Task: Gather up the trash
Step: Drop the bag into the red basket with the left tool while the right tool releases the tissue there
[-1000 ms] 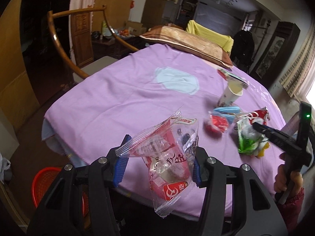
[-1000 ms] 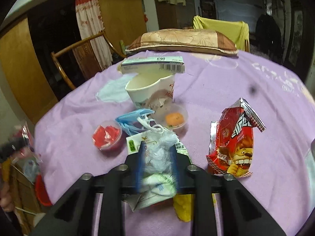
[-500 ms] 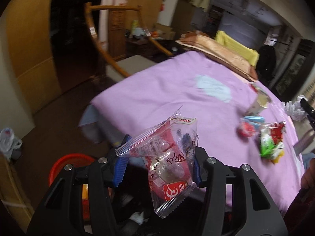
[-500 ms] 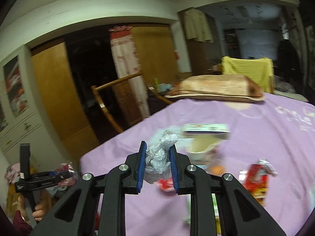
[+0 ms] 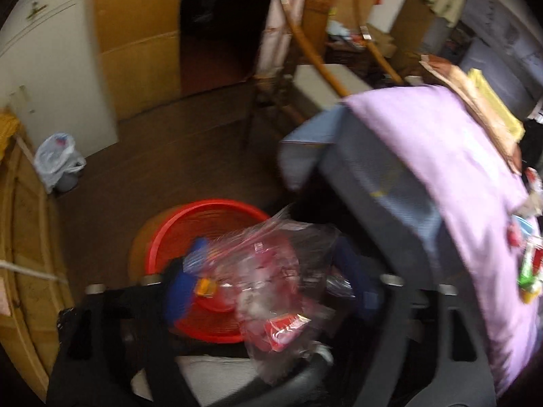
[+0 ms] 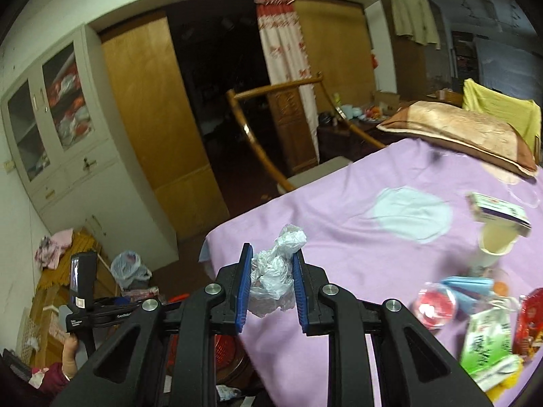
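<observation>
Left claw (image 5: 268, 278) sits over the red basket (image 5: 176, 227) on the floor, w/ a clear snack wrapper (image 5: 271, 285) between its blue pads; the frame is blurred, so can't tell if the pads grip it or it hangs loose. Wrapper has red print and hangs over the basket's right side. The basket stands near the corner of the worktop (image 5: 458, 169), which has a purple cloth over it.

Right claw (image 6: 272, 283) is closed on a crumpled white plastic bag (image 6: 276, 268), held above the near left edge of the purple worktop (image 6: 339, 210). More trash lies on the cloth to the right: a paper cup (image 6: 495, 247) w/ a small box (image 6: 499, 213) on top, a red-filled jelly cup (image 6: 434, 307), a blue mask (image 6: 470, 290), a green packet (image 6: 485, 349), a red snack bag (image 6: 531, 318) at the frame edge.

Far side: wooden chair (image 6: 271, 129) at the worktop's far left, a pillow (image 6: 454, 129) on the far edge.
</observation>
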Demonstrator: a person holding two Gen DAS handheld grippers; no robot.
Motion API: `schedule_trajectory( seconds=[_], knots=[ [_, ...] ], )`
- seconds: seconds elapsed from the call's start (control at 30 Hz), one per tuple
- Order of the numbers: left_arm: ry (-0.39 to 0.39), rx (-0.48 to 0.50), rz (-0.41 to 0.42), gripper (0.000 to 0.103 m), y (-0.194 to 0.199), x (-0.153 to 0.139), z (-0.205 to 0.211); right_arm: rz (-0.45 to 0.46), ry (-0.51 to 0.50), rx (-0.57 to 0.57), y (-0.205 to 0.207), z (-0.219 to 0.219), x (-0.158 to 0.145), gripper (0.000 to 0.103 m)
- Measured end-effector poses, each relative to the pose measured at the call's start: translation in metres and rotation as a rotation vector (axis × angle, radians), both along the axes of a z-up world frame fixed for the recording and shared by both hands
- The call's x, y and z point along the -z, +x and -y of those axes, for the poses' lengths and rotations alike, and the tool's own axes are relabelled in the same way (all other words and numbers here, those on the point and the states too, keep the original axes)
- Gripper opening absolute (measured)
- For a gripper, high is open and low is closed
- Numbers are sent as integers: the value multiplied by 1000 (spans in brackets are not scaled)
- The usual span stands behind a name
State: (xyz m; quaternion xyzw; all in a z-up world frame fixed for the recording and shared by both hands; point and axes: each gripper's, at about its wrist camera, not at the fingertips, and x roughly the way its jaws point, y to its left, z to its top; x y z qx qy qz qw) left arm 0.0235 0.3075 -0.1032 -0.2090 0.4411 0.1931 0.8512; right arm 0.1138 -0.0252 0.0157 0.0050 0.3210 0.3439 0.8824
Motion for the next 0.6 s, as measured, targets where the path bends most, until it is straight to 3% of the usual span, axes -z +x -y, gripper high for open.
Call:
schedule_trajectory(
  seconds=[0.13, 0.27, 0.47, 0.6],
  knots=[
    [-6, -41, -14, 90, -7, 8, -23, -18, -46, -46, -5, -37, 9, 23],
    [-45, -123, 23, 91, -21, 6, -51, -60, -78, -126, -11, -82, 21, 23],
    [23, -318, 35, 95, -46, 3, -88, -180, -116, -300, -23, -163, 52, 24],
    [-20, -351, 24, 95, -49, 11, -107, -229, -148, -382, -30, -211, 71, 33]
  ],
)
